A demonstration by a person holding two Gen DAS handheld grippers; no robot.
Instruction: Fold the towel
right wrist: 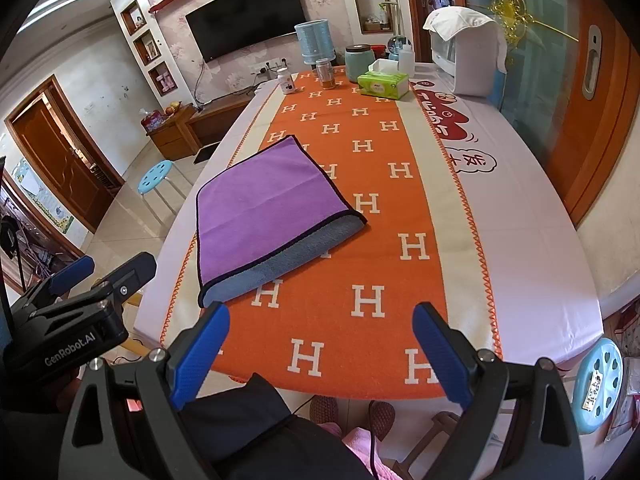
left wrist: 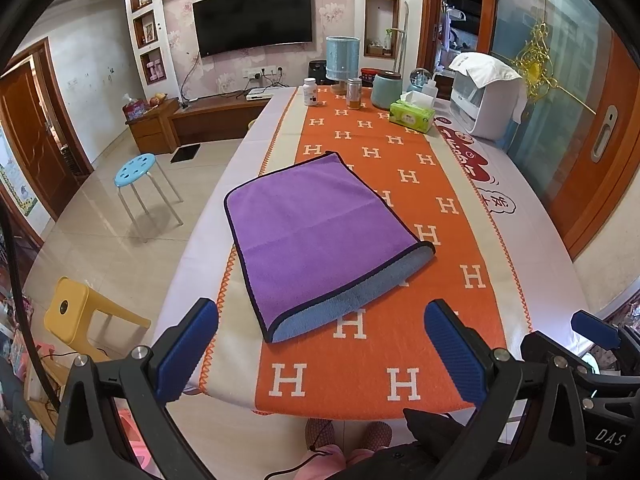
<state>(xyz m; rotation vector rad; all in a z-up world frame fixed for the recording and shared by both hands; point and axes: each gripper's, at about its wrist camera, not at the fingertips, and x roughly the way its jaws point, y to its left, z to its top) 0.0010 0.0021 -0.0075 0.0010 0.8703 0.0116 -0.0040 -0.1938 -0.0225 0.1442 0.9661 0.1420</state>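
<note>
On the desk, a purple towel lies folded once on the orange H-patterned cloth, its grey-blue underside showing along the near edge. Both tools hang above the desk's near end, apart from the towel: the left tool spread wide and empty, the right tool likewise spread and empty. At the far end stands a green tissue box.

An orange runner patterned with white H letters covers the middle of the table. At its far end stand a green tissue box, a teal jar, a blue lamp, a white pill bottle and a small glass jar. A television hangs on the wall. A blue stool and a yellow stool stand on the tiled floor.
</note>
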